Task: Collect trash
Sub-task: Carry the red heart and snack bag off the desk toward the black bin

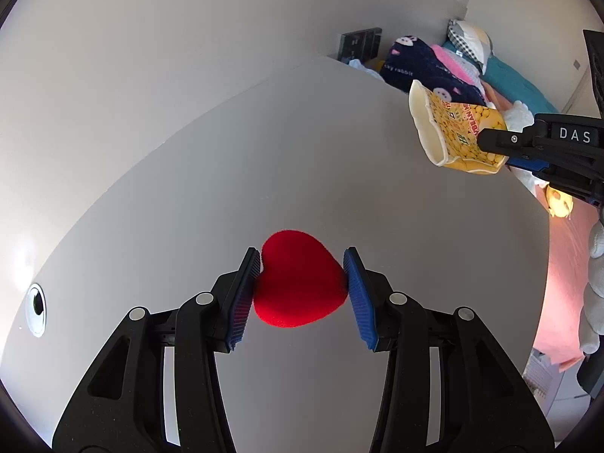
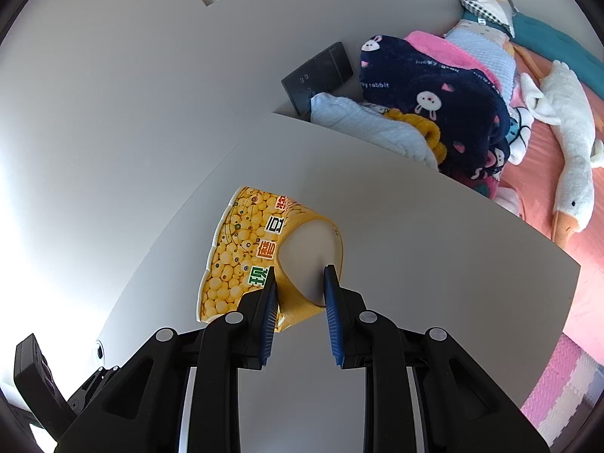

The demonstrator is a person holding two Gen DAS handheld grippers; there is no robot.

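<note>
A white table [image 1: 339, 151] with a pale, smooth top carries little; a round grommet hole [image 1: 36, 309] sits near its left edge. Beyond the table's far edge lies a bed [image 2: 547, 173] with a salmon-pink sheet. On the bed lie a navy rabbit-print blanket [image 2: 426, 90], a light blue cloth [image 2: 362, 124], a checked pillow [image 2: 487, 3] and a white plush goose [image 2: 570, 143].

A plain red heart-shaped foam piece [image 1: 298, 283] is seen against a pale grey table top [image 1: 339, 151]. At two o'clock, a crushed paper cup [image 1: 458, 132] is printed with yellow beans, red and green lettering, cream inside. Ribbed blue pads [image 1: 243, 294] are fitted to black fingers. A navy rabbit-patterned blanket [image 2: 426, 102] is shown with pink accents.
</note>
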